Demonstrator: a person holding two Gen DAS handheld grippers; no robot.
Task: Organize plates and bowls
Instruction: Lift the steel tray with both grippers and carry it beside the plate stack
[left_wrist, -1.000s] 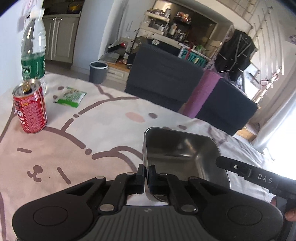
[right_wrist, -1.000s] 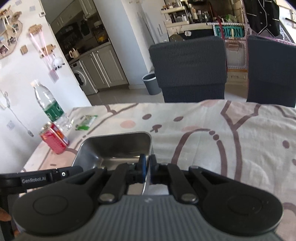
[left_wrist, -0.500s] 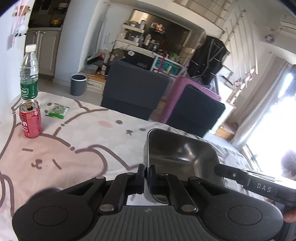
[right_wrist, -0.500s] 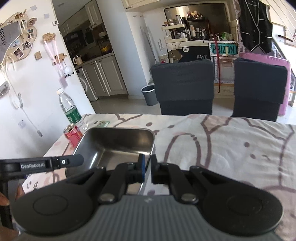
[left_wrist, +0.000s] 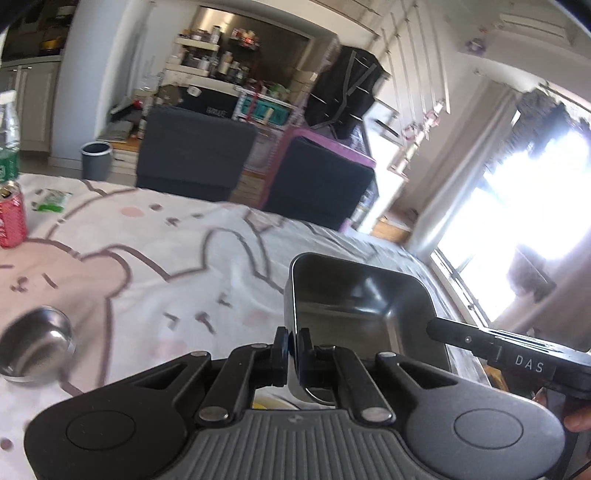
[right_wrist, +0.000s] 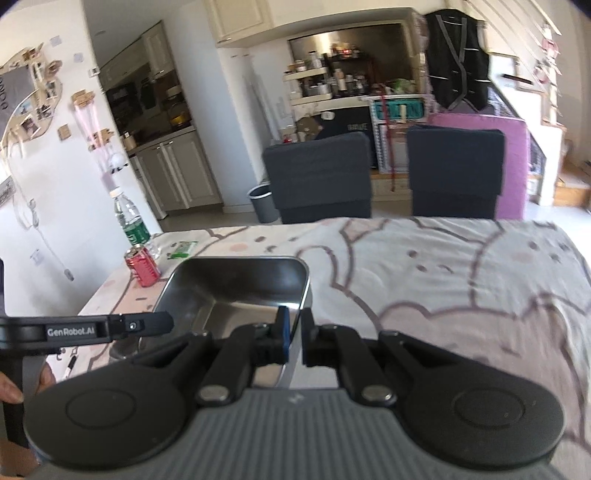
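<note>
Tray: the rectangular stainless-steel tray (left_wrist: 354, 306) is hanging above the cartoon-print tablecloth (left_wrist: 155, 266), apparently clear of it.
Left gripper (left_wrist: 291, 345): it is pinching the tray's left rim, fingers pressed together on the wall.
Right gripper (right_wrist: 293, 338): it is clamping the opposite rim.
Key relation: the tray is lying between both tools, long axis pointing away from them; neither hand is nearer.
Bowl: a small round steel bowl (left_wrist: 35, 345) is sitting on the cloth, left of the tray, a likely companion piece.

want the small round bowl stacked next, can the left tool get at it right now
Probably not yet. The left tool is shut on the rim of the steel tray, so it is occupied. The round bowl sits uncovered on the tablecloth to its left.
</note>
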